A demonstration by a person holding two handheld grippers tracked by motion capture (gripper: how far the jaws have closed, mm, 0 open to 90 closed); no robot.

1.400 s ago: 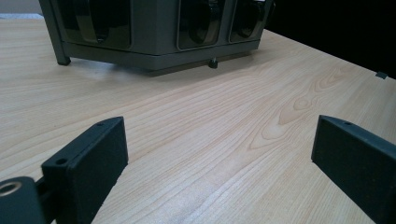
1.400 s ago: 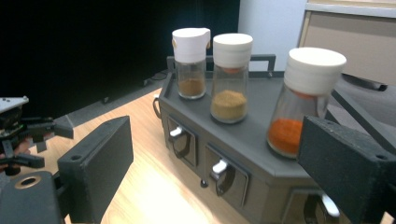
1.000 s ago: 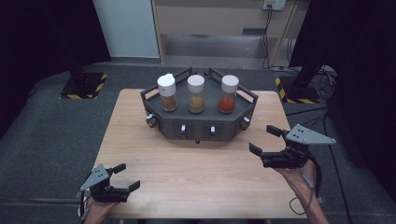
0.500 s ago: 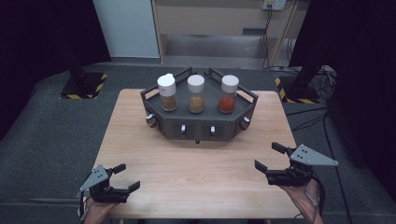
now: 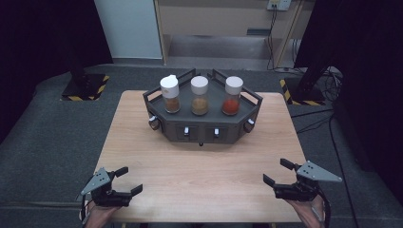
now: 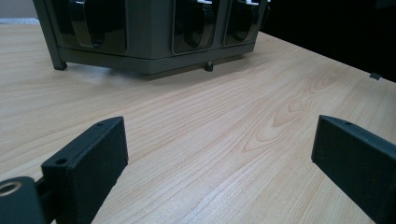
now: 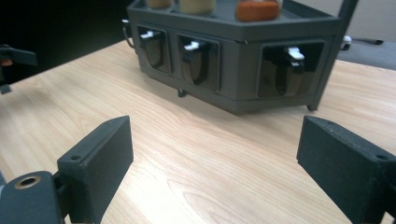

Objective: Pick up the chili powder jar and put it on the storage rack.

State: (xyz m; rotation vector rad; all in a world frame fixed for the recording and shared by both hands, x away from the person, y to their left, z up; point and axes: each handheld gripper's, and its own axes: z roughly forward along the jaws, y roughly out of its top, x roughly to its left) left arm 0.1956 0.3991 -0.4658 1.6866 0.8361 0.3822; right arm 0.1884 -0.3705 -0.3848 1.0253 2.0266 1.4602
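Observation:
A dark grey rack (image 5: 204,128) stands at the back middle of the wooden table (image 5: 199,175). On its top stand three white-capped spice jars: brown powder (image 5: 170,94), tan powder (image 5: 199,95) and red powder (image 5: 233,95). My left gripper (image 5: 128,181) rests low at the table's front left corner, open, nothing between its jaws. My right gripper (image 5: 278,171) sits at the front right, open and empty, pointing toward the rack. The right gripper view looks at the rack's front face (image 7: 233,60) with its small recessed compartments; the left gripper view has the rack's base (image 6: 149,42) ahead.
Grey carpet surrounds the table. Black stands with yellow-striped bases (image 5: 84,88) sit on the floor at the back left and back right, with cables (image 5: 328,78) at the right. Bare wood lies between the grippers and the rack.
My right gripper has come down and back toward the front right edge of the table. The left gripper has stayed where it was. Both sets of jaws stand as before.

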